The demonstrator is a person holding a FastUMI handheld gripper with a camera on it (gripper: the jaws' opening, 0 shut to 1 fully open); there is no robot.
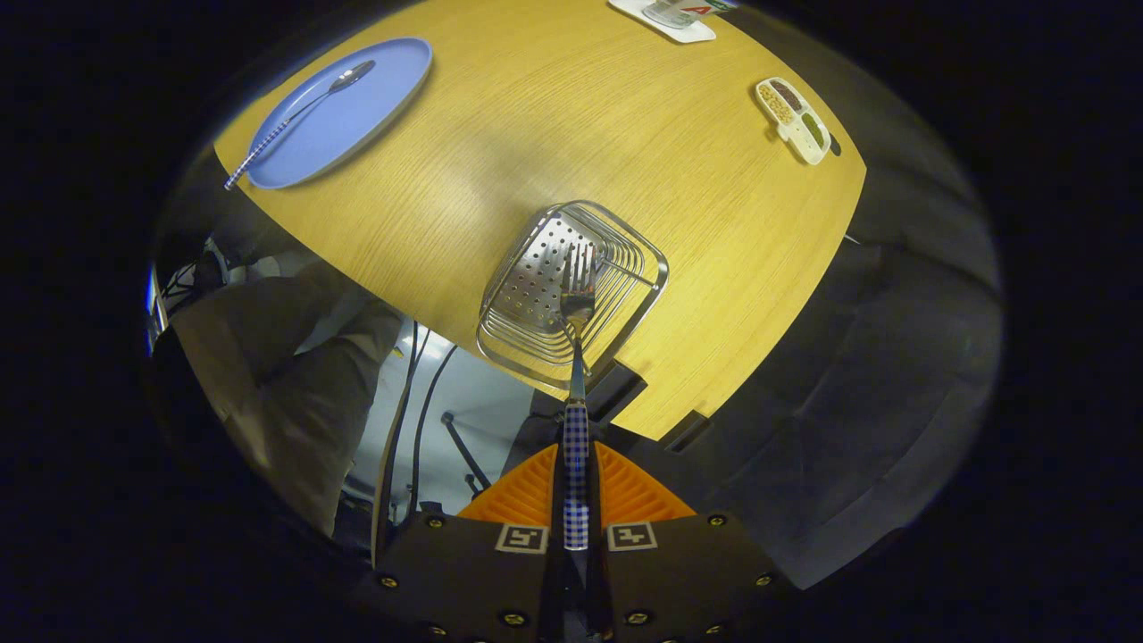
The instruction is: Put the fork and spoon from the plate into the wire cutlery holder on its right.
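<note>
My gripper (576,487) is shut on the fork (576,357) by its checkered handle, both fingers pressing on it. The fork points forward with its tines hanging above the wire cutlery holder (625,295), which stands on the wooden table just ahead of the fingers. Far beyond the holder, to its left, the blue plate (357,116) lies on the table. The spoon (299,112) rests across the plate, its checkered handle sticking out past the plate's rim.
A small white divided dish (795,121) with snacks sits beyond the holder to the right. A white coaster with a glass (670,16) lies at the table's far side. A person's trouser leg (295,375) and cables (402,420) are below the table edge, left of the fingers.
</note>
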